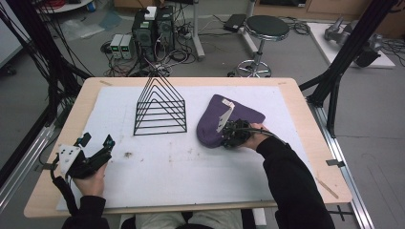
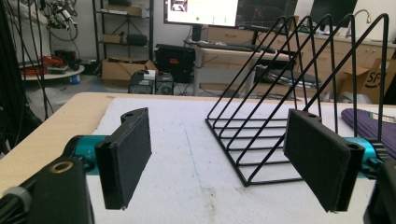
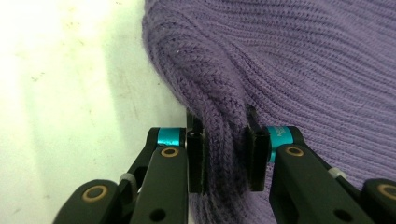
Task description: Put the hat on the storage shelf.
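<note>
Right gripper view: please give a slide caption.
Right tongs shut on a fold of the purple knit hat.

Purple knit hat on the white mat, pinched at its near edge

The purple knit hat (image 1: 224, 121) lies flat on the right half of the table, just right of centre, its rounded end toward the near left and its far end pointing right. It is ribbed, soft and slightly rumpled. A white tag sits at its far side. Its near edge is bunched into a raised fold (image 3: 224, 126) squeezed between two black pads.
</note>
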`<state>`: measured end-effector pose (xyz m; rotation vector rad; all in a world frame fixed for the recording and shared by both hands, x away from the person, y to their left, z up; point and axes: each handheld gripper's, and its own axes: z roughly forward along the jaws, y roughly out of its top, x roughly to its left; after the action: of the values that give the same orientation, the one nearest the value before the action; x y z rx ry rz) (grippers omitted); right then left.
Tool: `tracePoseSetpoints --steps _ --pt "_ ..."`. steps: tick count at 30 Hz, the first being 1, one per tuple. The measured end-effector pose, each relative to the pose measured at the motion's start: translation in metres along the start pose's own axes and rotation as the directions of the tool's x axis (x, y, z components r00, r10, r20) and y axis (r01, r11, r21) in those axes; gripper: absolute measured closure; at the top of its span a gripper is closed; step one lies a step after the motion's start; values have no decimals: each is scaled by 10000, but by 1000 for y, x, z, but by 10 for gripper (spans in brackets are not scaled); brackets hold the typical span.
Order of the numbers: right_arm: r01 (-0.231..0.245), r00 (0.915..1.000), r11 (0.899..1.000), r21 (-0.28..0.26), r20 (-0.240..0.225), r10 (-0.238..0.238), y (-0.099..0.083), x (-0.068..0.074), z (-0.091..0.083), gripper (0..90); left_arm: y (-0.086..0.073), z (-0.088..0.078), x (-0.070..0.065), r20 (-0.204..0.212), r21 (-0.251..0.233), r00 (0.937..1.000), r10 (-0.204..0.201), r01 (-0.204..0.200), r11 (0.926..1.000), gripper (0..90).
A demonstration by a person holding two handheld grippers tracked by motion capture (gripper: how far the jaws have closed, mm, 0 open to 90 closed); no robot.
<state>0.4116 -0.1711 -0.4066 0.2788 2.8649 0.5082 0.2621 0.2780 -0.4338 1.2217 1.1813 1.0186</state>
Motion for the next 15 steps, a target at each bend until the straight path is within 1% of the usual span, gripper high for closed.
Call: tracePoseSetpoints --steps 4,7,12,15 --pt "-6 9999 9996 -269 117 10 1 0 -8 760 0 0 0 -21 1 10000 9 -9 10000 235" --pt "-147 9997 9973 -717 164 159 -1 -2 -17 759 0 0 0 -22 2 10000 -6 6 10000 235" --pt "-379 9990 9884 -1472 183 411 -4 -6 -32 758 0 1 0 2 52 10000 5 -5 10000 235" --pt "-503 9983 9810 -1872 200 550 -6 -8 -40 758 -1 1 0 10 86 10000 49 -49 10000 235"
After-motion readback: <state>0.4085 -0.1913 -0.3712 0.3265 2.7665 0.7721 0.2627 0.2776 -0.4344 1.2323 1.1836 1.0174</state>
